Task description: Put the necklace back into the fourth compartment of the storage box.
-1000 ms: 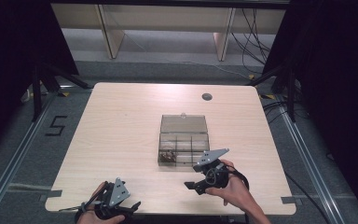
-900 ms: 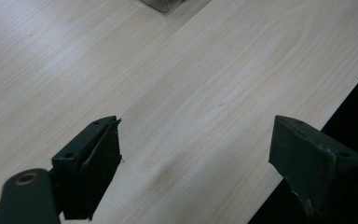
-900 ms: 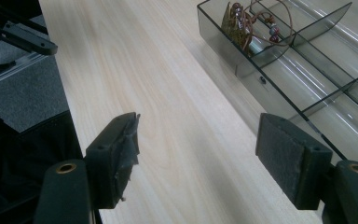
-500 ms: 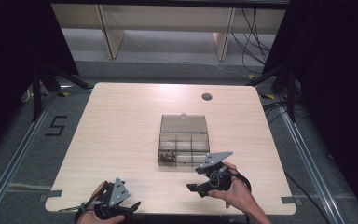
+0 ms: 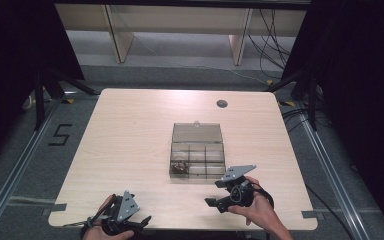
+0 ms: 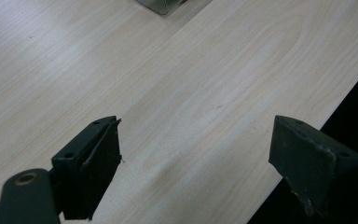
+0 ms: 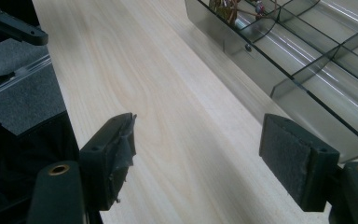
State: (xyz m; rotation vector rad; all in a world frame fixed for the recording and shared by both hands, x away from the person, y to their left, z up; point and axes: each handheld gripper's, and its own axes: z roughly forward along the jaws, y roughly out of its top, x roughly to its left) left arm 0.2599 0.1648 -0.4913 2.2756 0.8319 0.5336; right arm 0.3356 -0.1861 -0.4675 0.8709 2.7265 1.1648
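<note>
Clear plastic compartment box (image 5: 197, 155), lid open, mid-counter (image 5: 130, 130) toward its near edge; looks light, rigid, slick, brittle; take by a side wall. Right claw (image 5: 211, 202) apart, just been opening, empty; left claw (image 5: 142, 220) apart.

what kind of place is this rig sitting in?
Probably a lab data-collection booth, not a home or workshop. A bare wooden table stands between black curtains, with metal floor rails and loose cables behind. A clear compartment box sits on the table.
</note>
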